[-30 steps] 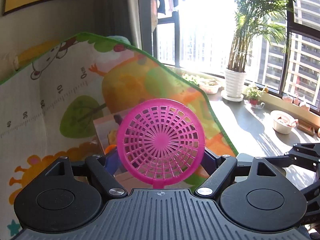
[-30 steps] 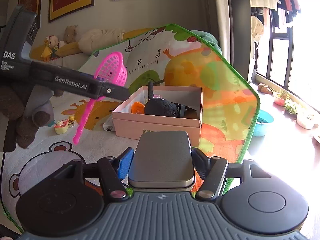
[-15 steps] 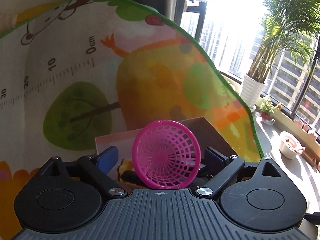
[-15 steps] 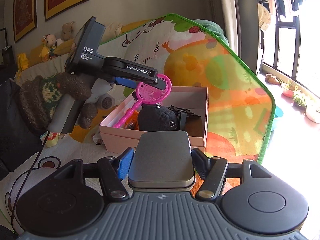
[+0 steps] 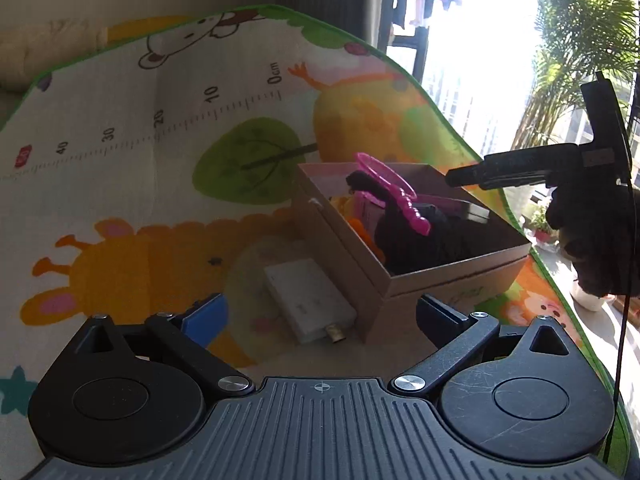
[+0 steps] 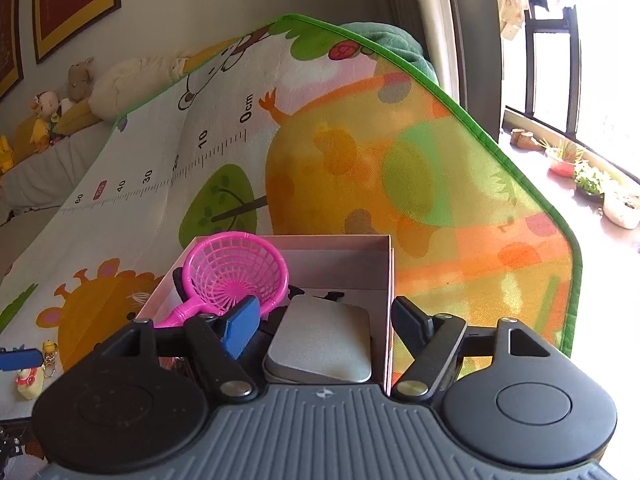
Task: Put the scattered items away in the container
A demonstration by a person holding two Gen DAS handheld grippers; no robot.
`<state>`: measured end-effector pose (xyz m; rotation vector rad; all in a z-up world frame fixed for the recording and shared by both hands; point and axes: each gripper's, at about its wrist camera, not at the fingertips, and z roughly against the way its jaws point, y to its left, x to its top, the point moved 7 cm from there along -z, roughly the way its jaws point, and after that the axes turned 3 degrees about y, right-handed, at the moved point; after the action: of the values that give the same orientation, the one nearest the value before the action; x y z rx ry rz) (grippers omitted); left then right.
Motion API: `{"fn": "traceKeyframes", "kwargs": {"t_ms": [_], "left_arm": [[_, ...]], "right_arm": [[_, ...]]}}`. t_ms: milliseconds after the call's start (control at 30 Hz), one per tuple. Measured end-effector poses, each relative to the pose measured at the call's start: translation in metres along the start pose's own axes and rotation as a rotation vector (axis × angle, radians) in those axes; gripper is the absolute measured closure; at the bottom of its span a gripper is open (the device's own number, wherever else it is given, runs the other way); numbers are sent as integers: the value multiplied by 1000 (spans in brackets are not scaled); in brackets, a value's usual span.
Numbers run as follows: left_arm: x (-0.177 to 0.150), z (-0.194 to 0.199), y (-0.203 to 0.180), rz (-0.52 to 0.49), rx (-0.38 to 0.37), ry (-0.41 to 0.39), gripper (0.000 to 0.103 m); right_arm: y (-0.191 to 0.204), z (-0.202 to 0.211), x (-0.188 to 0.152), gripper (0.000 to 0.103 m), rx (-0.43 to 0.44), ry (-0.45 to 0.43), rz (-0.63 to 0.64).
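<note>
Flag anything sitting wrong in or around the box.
The pink net scoop lies tilted on the dark plush toy, its hoop above the box rim rather than settled inside. A white device lies outside on the mat, against the box wall. Nothing looks spilled or damaged.

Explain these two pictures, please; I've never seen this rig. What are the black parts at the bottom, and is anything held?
No robot here: a person holds a two-finger gripper in each hand, each with a camera looking along its fingers. The black parts are those grippers. The left view shows the left gripper, open and empty, above the colourful cartoon play mat, facing the pale pink cardboard box. The right view shows the right gripper, open, over that box. Nothing is held. In the box lie a pink plastic net scoop, a flat grey metal tin and a black plush toy. A flat white gadget lies on the mat beside the box.
</note>
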<state>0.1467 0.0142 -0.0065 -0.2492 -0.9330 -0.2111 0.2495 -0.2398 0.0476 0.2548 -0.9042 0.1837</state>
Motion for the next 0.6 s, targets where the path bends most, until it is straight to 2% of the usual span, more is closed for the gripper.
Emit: {"fn": "traceKeyframes", "kwargs": {"t_ms": [100,233,367,467,533,600], "left_arm": [[-21,10,19,25,53,21,0],[-35,15,40,62,109,39,0],[-37,22,51,75,168,10,0],[-38,26,58,95,211,7,0],[-36,29,59,117,189,1,0],[-32,31,51,96,140,-13,0]], "right_arm": [[11,11,-10,14,-17,-17,17],[45,28,-30,4,-44,-48,133],[96,48,-42,2,-60,-118,311],[134,56,-50,1,-42,-148,444],[158,61,-58,1,-8,-152,512],[171,63,-67,1,25,-135,523]]}}
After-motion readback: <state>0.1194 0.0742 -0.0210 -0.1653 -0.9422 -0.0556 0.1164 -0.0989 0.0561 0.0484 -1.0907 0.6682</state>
